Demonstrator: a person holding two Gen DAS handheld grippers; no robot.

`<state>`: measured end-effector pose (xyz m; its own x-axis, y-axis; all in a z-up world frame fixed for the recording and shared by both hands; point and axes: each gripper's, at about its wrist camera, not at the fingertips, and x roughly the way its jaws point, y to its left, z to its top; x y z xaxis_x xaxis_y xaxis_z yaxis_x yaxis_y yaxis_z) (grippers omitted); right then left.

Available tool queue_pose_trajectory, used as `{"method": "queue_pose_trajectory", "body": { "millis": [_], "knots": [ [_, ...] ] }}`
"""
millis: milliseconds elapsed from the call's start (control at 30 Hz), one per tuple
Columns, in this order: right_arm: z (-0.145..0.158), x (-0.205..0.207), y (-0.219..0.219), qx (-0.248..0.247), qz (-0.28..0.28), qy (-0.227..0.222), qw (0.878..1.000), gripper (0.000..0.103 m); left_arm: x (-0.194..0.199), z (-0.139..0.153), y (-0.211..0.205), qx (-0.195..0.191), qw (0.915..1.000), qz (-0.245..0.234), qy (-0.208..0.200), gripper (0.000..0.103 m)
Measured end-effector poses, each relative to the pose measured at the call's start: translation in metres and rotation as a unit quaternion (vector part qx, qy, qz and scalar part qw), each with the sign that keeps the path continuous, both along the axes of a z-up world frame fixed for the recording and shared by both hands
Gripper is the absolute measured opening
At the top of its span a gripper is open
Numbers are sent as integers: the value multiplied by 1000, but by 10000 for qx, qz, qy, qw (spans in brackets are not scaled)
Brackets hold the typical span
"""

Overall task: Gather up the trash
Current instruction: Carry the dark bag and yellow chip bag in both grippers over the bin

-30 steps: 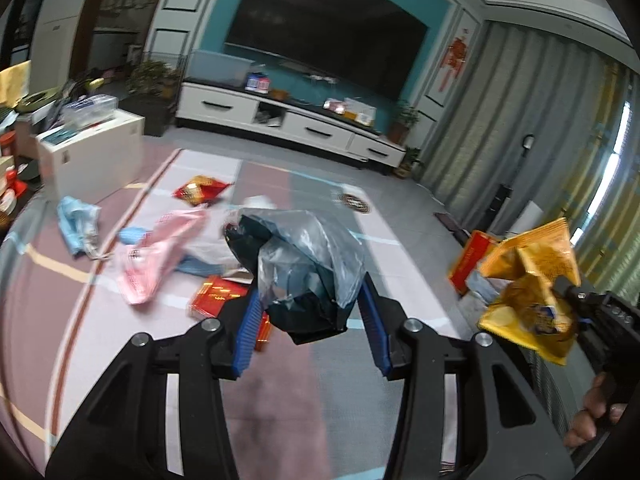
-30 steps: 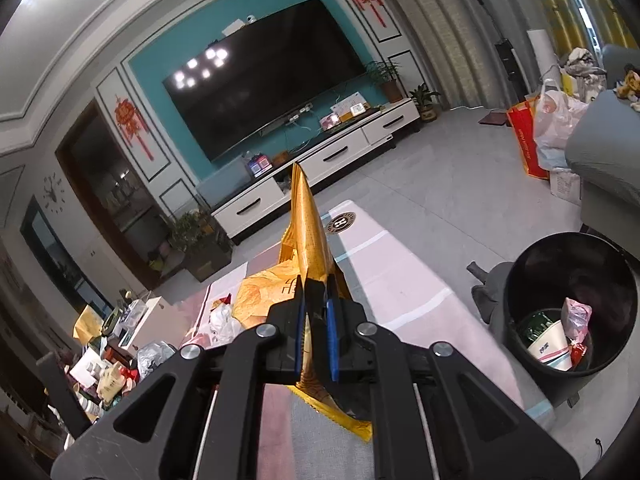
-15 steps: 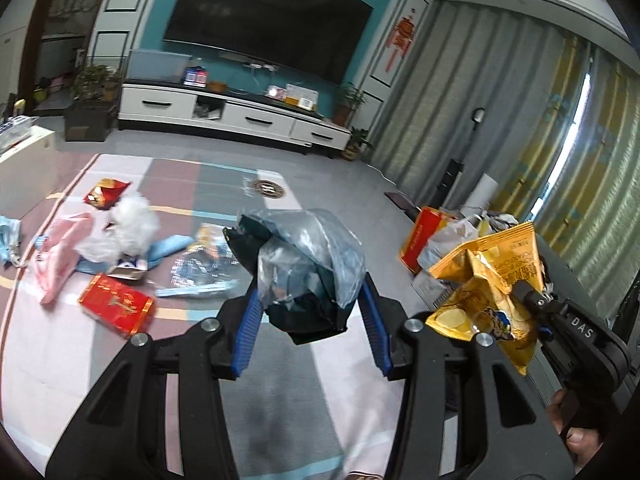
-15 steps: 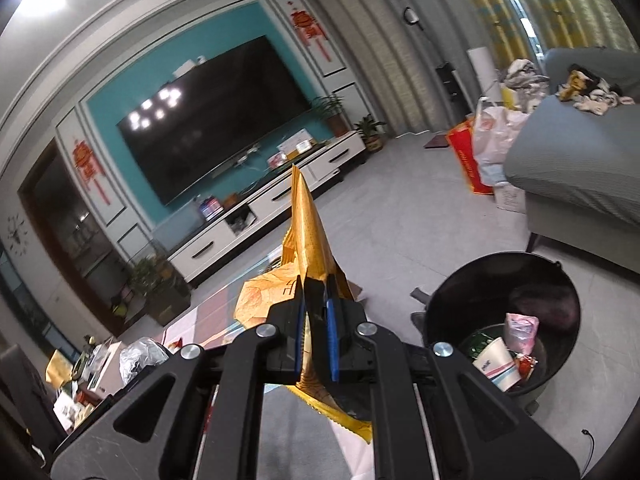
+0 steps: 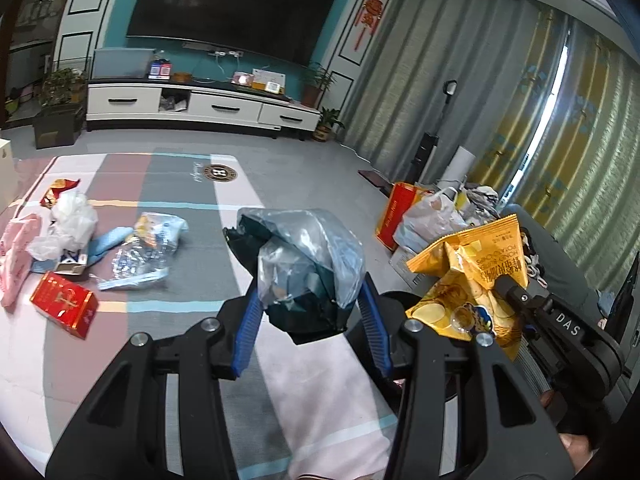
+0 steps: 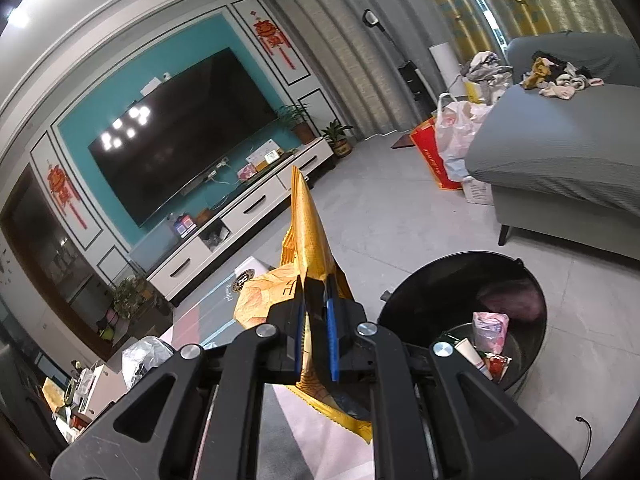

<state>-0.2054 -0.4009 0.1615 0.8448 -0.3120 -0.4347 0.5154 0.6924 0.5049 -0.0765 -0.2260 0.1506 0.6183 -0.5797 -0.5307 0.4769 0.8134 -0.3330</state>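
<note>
My left gripper [image 5: 310,312] is shut on a crumpled clear-and-dark plastic bag [image 5: 308,264], held up above the carpet. My right gripper [image 6: 316,320] is shut on a yellow chip bag [image 6: 306,232]; that bag also shows at the right of the left wrist view [image 5: 472,276]. A black trash bin [image 6: 464,280] with several wrappers and a cup inside stands on the floor just right of the right gripper. More trash lies on the carpet to the left: a red box [image 5: 64,304], a clear wrapper [image 5: 136,264], a white bag [image 5: 72,216] and a pink bag [image 5: 16,256].
A grey sofa [image 6: 560,152] stands right of the bin, with bags and a red box [image 5: 400,212] beside it. A white TV cabinet [image 5: 200,108] runs along the far wall. Striped carpet [image 5: 200,320] covers the floor below.
Both grippers have swung right with their bags held. The floor trash has slid to the left of the left view, and the bin has come closer in the right view.
</note>
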Motion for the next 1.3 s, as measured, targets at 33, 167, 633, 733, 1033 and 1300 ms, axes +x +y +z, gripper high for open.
{"method": "queue_pose_trajectory", "body": {
  "millis": [33,167,633,733,1033,1300],
  "knots": [
    [-1,-2,-1,14,-42,7,10000,11,-1,0,-3,9,10000,-22,2,48],
    [-5,-6,-9,56,-208,83,9997,11,-4,-4,-17,82,9999,-134,16,48],
    [-19,-17,-28,243,-585,275,9976,11,-6,-12,-53,173,9986,-487,142,48],
    [-21,-20,-34,282,-677,316,9968,11,-7,-15,-60,181,9979,-597,190,48],
    [-27,-25,-45,382,-787,325,9956,11,-10,-19,-78,193,9966,-775,217,48],
    [-35,-34,-57,504,-983,379,9932,11,-13,-24,-90,241,9953,-899,260,48]
  ]
}}
